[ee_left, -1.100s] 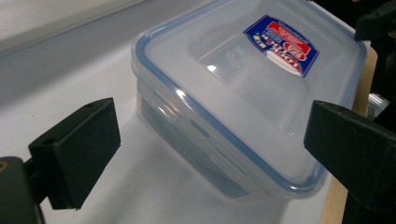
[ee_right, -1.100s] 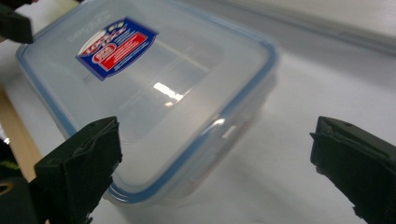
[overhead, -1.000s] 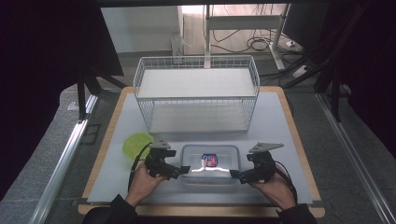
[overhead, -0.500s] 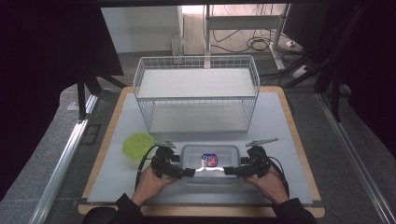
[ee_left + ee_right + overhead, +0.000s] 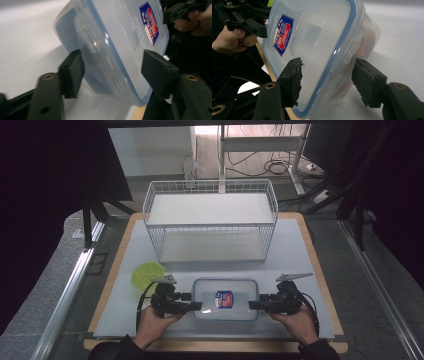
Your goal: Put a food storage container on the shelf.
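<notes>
A clear plastic container (image 5: 225,299) with a blue-rimmed lid and a red and blue label lies near the table's front edge. My left gripper (image 5: 194,306) holds its left end. In the left gripper view one pad (image 5: 72,72) sits under the container (image 5: 117,42) and the other pad (image 5: 157,72) lies against the lid side. My right gripper (image 5: 254,304) holds the right end the same way. Its pads (image 5: 293,77) sit on either side of the container (image 5: 319,45), whose reddish contents show through the wall.
A white wire basket (image 5: 210,220) with a shelf stands at the middle back of the white mat (image 5: 300,250). A yellow-green round dish (image 5: 147,274) lies just left of my left gripper. The wooden table edge (image 5: 215,346) runs along the front.
Both grippers have moved inward from beside the container until their jaws close on its two ends. The container has stayed in about the same spot.
</notes>
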`<action>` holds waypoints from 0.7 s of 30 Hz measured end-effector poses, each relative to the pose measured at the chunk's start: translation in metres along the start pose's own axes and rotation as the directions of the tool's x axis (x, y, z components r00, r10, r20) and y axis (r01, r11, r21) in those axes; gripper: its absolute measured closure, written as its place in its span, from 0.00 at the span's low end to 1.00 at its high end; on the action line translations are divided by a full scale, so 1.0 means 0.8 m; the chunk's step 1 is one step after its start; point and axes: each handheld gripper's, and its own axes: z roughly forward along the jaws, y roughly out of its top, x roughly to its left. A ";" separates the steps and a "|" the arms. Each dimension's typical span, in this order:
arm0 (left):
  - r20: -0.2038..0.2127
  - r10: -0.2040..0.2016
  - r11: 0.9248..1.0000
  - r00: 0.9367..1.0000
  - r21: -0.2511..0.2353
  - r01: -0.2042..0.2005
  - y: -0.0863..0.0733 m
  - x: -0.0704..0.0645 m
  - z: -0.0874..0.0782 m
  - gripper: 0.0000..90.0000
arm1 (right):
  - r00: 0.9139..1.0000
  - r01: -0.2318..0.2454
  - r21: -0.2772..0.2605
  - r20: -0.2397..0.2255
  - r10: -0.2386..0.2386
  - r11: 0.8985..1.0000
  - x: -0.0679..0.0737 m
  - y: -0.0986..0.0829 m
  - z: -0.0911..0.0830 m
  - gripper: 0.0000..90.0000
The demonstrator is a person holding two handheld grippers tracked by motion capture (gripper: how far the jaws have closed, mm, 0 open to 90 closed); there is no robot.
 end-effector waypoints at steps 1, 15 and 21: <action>0.000 0.000 1.000 1.000 0.000 0.000 0.000 0.000 0.000 0.43 | 1.000 0.008 -0.003 0.001 -0.008 1.000 -0.001 0.001 0.000 0.47; 0.015 -0.037 0.998 0.999 -0.056 0.038 -0.004 -0.001 -0.008 0.53 | 0.998 -0.064 -0.024 -0.022 0.064 0.998 0.002 -0.005 -0.009 0.58; -0.020 -0.051 0.995 0.998 -0.086 0.049 0.002 0.001 -0.011 0.55 | 0.999 -0.034 -0.056 0.012 0.034 0.998 0.011 -0.003 -0.007 0.61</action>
